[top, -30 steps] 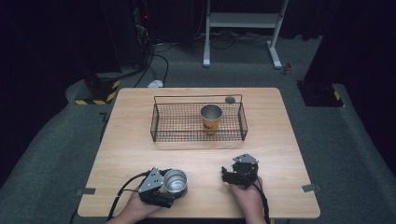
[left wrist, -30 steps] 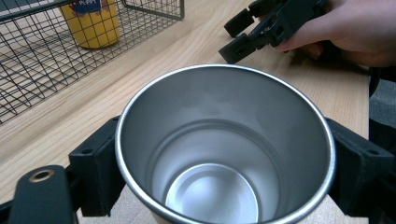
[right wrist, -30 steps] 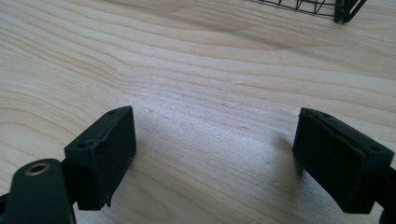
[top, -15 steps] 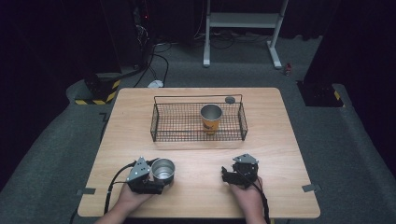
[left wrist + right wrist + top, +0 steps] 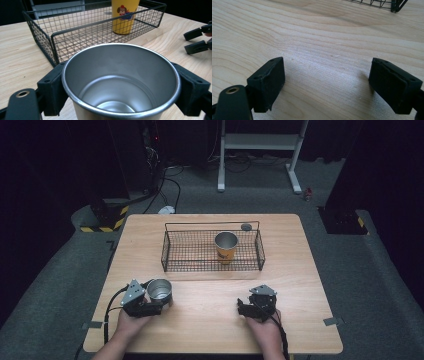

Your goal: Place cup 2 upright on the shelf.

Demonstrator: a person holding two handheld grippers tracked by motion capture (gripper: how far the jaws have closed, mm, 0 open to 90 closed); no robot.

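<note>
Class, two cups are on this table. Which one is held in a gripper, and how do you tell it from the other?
The plain silver cup, clamped in the left gripper. The other, a yellow cup, stands in the wire basket.

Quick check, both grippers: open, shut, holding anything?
Left gripper: shut on the steel cup.
Right gripper: open, nothing between its jaws, above the table.

No readable text, brand or number from my end; the yellow cup (image 5: 124,15) carries just a cartoon dog print.
</note>
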